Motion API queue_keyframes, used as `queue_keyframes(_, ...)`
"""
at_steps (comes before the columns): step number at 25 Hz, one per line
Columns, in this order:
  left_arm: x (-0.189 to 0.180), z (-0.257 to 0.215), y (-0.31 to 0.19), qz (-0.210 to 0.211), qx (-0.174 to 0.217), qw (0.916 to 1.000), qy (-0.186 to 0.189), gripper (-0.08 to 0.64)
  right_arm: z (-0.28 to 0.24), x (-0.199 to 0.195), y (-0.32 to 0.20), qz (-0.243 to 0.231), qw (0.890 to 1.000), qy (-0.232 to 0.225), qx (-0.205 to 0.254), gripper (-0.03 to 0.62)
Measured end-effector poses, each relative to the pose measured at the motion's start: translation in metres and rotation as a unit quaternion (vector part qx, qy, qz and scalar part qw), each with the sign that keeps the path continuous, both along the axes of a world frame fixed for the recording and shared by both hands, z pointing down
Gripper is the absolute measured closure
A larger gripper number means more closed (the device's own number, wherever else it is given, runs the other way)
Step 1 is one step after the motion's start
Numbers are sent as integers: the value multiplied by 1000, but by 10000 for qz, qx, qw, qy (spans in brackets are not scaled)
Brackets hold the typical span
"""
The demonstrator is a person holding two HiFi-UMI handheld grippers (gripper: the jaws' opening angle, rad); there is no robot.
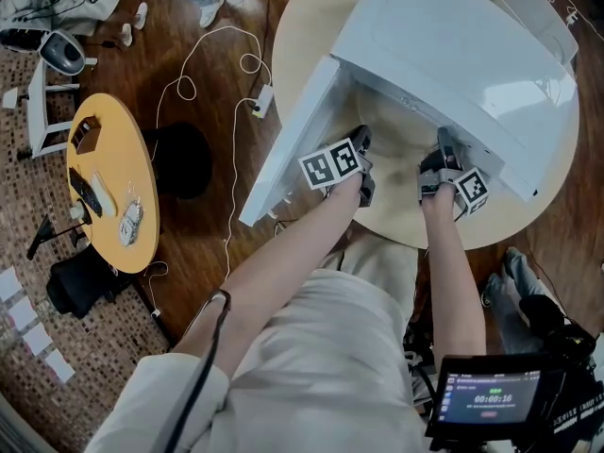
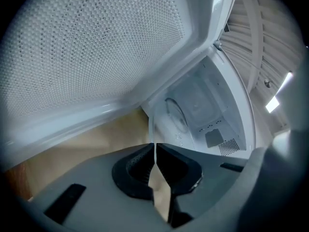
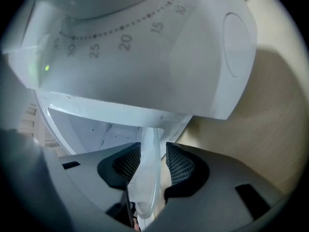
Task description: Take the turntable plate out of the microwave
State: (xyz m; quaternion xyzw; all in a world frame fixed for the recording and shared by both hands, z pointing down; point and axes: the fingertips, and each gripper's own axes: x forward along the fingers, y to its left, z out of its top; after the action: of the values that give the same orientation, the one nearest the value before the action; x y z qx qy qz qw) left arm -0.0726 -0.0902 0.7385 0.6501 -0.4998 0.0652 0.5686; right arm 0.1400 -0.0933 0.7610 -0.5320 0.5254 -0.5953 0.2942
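Turntable plate (image 3: 147, 187) was at the mouth of the microwave (image 1: 453, 55), its clear glass caught between both of my tools at the near edge of the round table (image 1: 396, 215). My left gripper (image 2: 155, 151) was closed almost completely, its pads pinching the thin edge of the glass, which ran as a bright line straight up from between the jaws toward the cavity. My right gripper (image 3: 153, 153) stood noticeably wider, its ribbed pads closed on the thicker, rounded rim of the plate. Seen from the head view, the left gripper (image 1: 359, 173) and right gripper (image 1: 439, 173) sat side by side just in front of the opening. The door (image 1: 293, 149) was swung fully open on my left, its perforated inner face close beside the left tool. The control panel (image 3: 145, 47) with its numbered dial hung directly over the right tool. Bare tabletop lay beneath and to the right of the right gripper, up to the table's near edge.
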Motion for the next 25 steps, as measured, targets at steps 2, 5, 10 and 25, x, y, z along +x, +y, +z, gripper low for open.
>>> queue_keyframes(2, -1, 0, 2, -27, -27, 10000, -2, 534, 0, 0, 1, 7, 10000, -26, -11, 422)
queue_keyframes(5, -3, 1, 7, -75, -69, 9999, -2, 535, 0, 0, 1, 8, 10000, -41, -7, 422)
queue_keyframes(10, -7, -1, 11, -113, -74, 9999, 30, 537, -1, -2, -1, -14, 10000, -64, 21, 422)
queue_keyframes(25, -18, -10, 15, -25, 74, 10000, 47, 541, -1, -8, -5, -131, 9989, -425, 151, 497)
